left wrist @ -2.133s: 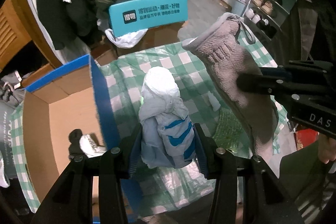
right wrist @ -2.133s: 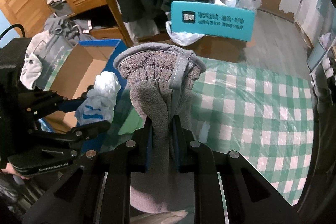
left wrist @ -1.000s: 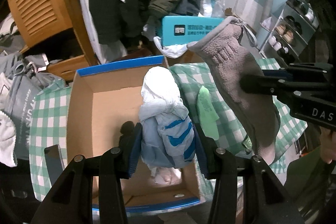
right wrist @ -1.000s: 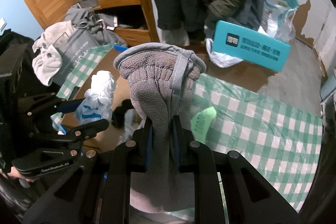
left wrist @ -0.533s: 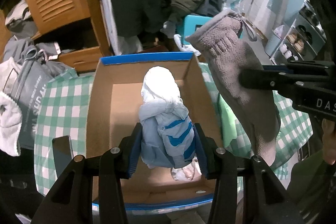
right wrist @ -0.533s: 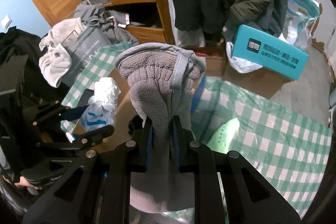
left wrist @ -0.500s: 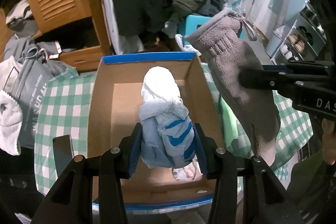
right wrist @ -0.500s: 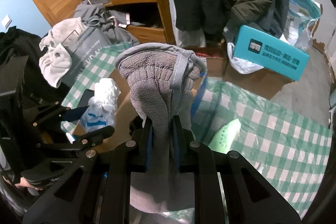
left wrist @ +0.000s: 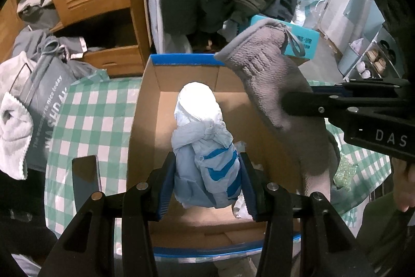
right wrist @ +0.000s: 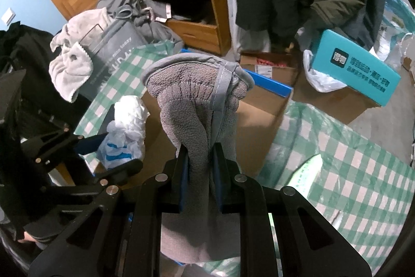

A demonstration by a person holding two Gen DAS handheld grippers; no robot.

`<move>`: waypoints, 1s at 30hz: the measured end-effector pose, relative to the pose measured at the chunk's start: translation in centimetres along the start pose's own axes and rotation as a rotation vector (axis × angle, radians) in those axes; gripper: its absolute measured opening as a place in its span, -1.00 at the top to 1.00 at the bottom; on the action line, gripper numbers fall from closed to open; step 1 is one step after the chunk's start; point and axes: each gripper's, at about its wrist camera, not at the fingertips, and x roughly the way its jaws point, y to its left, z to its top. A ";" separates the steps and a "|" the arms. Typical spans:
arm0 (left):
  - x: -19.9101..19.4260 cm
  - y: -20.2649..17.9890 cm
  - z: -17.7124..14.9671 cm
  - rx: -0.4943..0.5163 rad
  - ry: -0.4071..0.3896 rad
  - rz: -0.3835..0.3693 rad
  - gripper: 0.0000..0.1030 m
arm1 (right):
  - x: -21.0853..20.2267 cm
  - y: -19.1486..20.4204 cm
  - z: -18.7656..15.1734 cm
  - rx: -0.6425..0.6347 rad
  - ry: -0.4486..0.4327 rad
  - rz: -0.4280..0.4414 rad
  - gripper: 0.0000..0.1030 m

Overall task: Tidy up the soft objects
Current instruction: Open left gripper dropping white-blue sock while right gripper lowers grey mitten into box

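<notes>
Tablecloth (left wrist: 85,121): green check, spread under everything
Box (left wrist: 145,105): open cardboard, blue-edged
Mitt (right wrist: 197,105): grey fleece, pinched by right gripper (right wrist: 199,168) over the box
Bundle (left wrist: 205,147): white-blue plastic bag, clamped in left gripper (left wrist: 206,181) above the box

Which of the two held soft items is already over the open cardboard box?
The white-and-blue plastic bag bundle in the left gripper sits over the cardboard box. The grey fleece glove in the right gripper hangs at its right wall.
</notes>
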 end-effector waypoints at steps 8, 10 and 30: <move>0.6 1.2 -0.4 -0.027 0.019 0.010 0.05 | 1.7 1.0 0.3 -0.009 0.032 0.016 0.70; 0.8 1.5 -0.4 -0.039 0.027 0.012 0.05 | 2.1 1.2 0.2 -0.008 0.040 0.018 0.68; 0.7 0.9 -0.1 0.004 0.015 0.065 -0.35 | 1.1 0.5 0.3 0.022 0.013 0.003 -0.07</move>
